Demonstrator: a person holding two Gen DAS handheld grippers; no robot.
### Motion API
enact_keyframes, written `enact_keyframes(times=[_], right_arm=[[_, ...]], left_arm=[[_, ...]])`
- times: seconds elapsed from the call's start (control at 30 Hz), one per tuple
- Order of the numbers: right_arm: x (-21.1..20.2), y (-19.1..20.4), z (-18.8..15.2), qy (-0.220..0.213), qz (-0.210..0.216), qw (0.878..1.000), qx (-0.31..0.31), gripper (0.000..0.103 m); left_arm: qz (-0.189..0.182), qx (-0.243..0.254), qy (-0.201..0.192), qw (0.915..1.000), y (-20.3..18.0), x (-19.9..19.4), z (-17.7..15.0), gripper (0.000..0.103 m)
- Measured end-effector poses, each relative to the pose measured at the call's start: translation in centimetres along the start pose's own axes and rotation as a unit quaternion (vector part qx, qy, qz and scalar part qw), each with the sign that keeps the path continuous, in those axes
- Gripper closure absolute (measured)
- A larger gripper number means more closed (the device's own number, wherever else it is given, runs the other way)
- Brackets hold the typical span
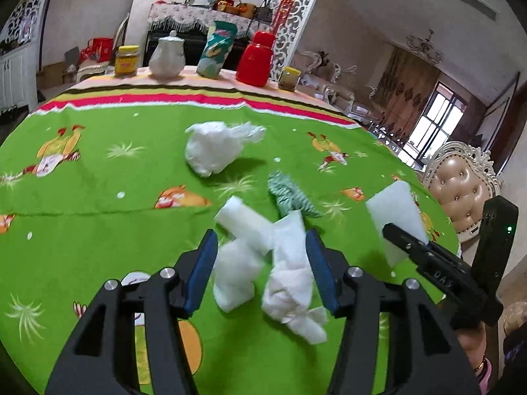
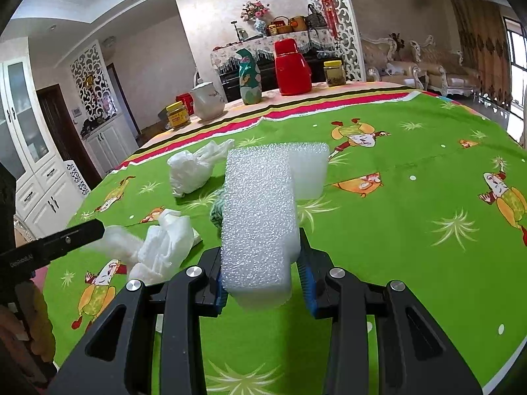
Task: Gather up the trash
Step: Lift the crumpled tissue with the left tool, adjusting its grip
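Observation:
My left gripper (image 1: pixel 263 247) is open above the green tablecloth, its blue pads on either side of a crumpled white tissue (image 1: pixel 290 279) and a white foam roll (image 1: pixel 240 220). A green striped wrapper (image 1: pixel 290 194) lies just beyond them. A crumpled white plastic bag (image 1: pixel 214 148) lies farther back. My right gripper (image 2: pixel 263 263) is shut on a white foam block (image 2: pixel 260 217) and holds it above the table; it shows in the left wrist view (image 1: pixel 395 217) at the right. The tissue (image 2: pixel 168 240) and the bag (image 2: pixel 191 171) show left of it.
At the table's far edge stand a yellow-lidded jar (image 1: pixel 126 60), a white teapot (image 1: pixel 167 54), a green snack bag (image 1: pixel 215 49), a red thermos (image 1: pixel 255 59) and a small jar (image 1: pixel 290 78). A padded chair (image 1: pixel 461 191) stands at the right.

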State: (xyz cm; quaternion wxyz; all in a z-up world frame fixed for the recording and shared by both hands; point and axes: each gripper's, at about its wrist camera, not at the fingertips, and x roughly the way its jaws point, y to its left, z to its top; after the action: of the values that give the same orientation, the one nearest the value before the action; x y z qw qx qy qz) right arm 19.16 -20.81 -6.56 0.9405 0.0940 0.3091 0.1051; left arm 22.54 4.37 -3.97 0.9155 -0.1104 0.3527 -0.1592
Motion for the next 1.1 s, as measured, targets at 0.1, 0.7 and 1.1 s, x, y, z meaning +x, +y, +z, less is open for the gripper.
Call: enact_keyframes(times=[0.1,0.7,1.1], right_arm=[[0.0,0.0,-0.2,0.001,-0.001,1.000,0.002,0.068],[0.3,0.0,-0.7,0.010,-0.005,1.000,0.001,0.068],[0.1,1.9,-0.8,0.005,0.028,0.999,-0.029,0.068]], left_arm=[[0.002,0.004,0.007,1.0000,-0.2,0.1,-0.5,0.048],[0.073,-0.005,0.079,0.9942,2.2,8.7,-0.2,0.069],[0.106,0.049,-0.022,0.9929,-0.1,-0.5,-1.5,0.079]])
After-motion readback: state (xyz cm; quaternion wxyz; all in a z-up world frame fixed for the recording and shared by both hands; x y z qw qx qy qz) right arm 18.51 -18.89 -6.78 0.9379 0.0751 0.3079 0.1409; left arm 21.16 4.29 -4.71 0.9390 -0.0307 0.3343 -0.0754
